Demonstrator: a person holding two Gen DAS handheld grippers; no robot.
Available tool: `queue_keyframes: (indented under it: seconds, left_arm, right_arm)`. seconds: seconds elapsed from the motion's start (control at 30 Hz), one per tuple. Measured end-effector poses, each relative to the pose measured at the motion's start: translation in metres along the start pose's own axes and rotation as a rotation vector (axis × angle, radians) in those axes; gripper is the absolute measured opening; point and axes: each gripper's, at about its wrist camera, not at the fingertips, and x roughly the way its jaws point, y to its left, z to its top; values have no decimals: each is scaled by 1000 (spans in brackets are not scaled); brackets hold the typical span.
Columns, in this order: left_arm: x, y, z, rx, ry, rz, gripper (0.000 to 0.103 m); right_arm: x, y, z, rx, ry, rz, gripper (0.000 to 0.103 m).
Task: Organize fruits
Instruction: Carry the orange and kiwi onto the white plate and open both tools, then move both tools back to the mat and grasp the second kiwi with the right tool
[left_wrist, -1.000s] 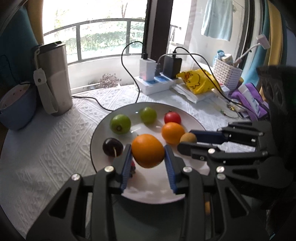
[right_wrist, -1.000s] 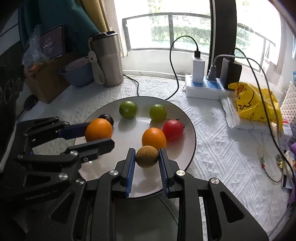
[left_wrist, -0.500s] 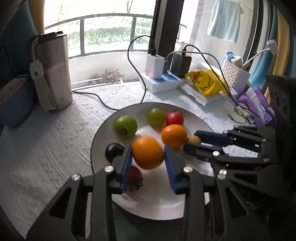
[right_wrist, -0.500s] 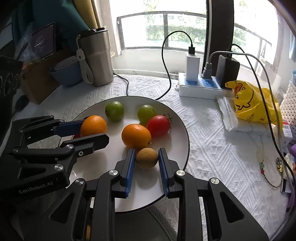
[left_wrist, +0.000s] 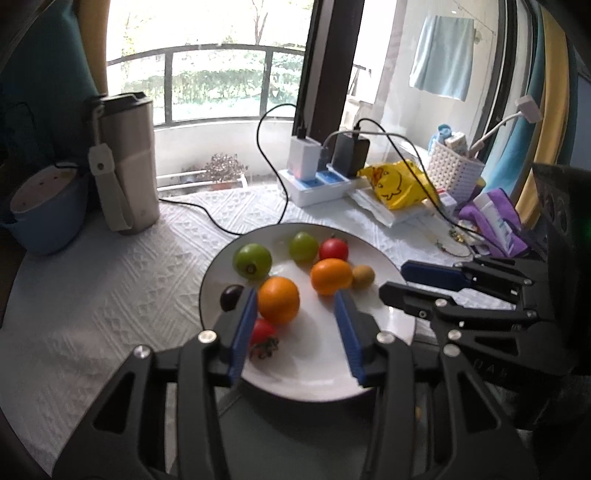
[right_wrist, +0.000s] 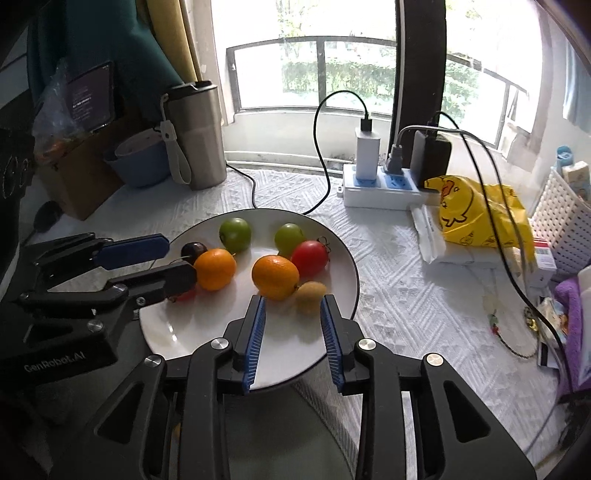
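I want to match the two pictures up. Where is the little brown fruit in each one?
Left wrist view: the little brown fruit lies right of centre on the white plate, touching the right-hand orange.
Right wrist view: it lies near the middle, just ahead of the right claw, whose jaws are opening.
Shared landmark: the red tomato behind that orange.

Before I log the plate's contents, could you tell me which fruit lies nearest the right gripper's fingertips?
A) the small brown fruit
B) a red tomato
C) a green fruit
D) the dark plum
A: in the right wrist view the small brown fruit lies on the white plate just ahead of the right gripper, whose opening jaws stand clear of it.
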Motion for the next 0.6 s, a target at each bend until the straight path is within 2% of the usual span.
queue_keyframes:
  seconds: [0.6]
  left_arm:
    - [-58,-5,-32,-28,-53,-15,45]
  right_arm:
    - [-49,21,-29,16,-25,-10,33]
